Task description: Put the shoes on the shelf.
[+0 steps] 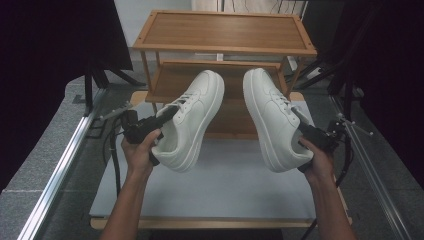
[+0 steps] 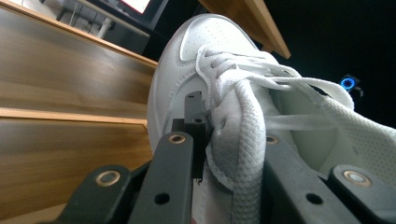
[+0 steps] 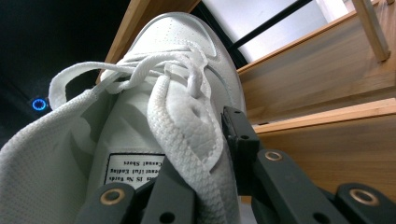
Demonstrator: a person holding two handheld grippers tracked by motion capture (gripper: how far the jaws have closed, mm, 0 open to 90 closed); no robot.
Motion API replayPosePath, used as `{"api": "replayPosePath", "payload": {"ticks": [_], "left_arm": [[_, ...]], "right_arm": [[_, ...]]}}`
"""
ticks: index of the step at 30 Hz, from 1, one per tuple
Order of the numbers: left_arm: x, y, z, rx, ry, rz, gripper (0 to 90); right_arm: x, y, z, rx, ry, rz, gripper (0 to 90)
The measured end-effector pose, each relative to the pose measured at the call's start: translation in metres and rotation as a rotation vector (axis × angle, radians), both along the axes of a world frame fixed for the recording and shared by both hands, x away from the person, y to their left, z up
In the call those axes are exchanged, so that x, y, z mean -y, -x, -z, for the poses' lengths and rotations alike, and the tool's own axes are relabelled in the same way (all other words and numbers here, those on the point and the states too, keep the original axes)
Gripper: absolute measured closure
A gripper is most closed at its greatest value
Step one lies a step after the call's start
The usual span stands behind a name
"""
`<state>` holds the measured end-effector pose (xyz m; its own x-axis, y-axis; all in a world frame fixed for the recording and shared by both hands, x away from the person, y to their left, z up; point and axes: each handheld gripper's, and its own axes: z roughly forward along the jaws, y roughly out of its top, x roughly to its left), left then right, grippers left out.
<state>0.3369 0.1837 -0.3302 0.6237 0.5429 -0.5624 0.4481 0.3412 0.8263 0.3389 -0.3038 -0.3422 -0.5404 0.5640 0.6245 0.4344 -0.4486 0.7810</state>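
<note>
Two white lace-up sneakers hang in the air over the white tabletop [image 1: 225, 185], toes pointing away toward a wooden rack. My left gripper [image 1: 169, 115] is shut on the left sneaker [image 1: 192, 120], gripping its side wall by the laces. In the left gripper view, one jaw of the left gripper [image 2: 229, 140] lies outside that sneaker [image 2: 205, 42] and the other inside its opening. My right gripper [image 1: 300, 118] is shut on the right sneaker [image 1: 272, 120] the same way. In the right gripper view, the right gripper [image 3: 205, 154] pinches this sneaker's [image 3: 177, 37] laced edge, beside the tongue label.
A wooden shoe rack [image 1: 225, 32] with bare shelves stands at the table's far edge, just beyond the shoe toes. Metal rails run along the left [image 1: 65, 165] and right [image 1: 380, 175] sides. Black curtains hang at both sides, and cables trail from the grippers.
</note>
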Motion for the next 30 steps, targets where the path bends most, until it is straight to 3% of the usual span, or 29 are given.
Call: {"api": "replayPosePath", "payload": {"ticks": [3, 13, 17, 21, 25, 30], "left_arm": [[0.003, -0.007, -0.008, 0.001, -0.026, -0.014, 82.2], [0.007, -0.022, -0.016, -0.014, -0.017, -0.029, 82.1], [0.013, -0.034, -0.022, -0.038, -0.022, -0.049, 82.1], [0.019, -0.043, -0.030, -0.030, -0.053, -0.063, 82.1], [0.024, -0.053, -0.036, -0.027, -0.054, -0.059, 82.1], [0.033, -0.067, -0.041, -0.030, -0.056, -0.091, 82.1]], "right_arm": [[-0.004, -0.005, -0.002, -0.012, -0.010, 0.008, 82.5], [-0.015, -0.018, -0.014, -0.040, -0.002, 0.044, 82.3], [-0.020, -0.029, -0.021, -0.071, 0.012, 0.084, 82.3], [-0.023, -0.039, -0.027, -0.088, 0.022, 0.111, 82.3], [-0.027, -0.050, -0.031, -0.103, 0.018, 0.130, 82.3], [-0.037, -0.065, -0.034, -0.126, 0.024, 0.171, 82.2]]}}
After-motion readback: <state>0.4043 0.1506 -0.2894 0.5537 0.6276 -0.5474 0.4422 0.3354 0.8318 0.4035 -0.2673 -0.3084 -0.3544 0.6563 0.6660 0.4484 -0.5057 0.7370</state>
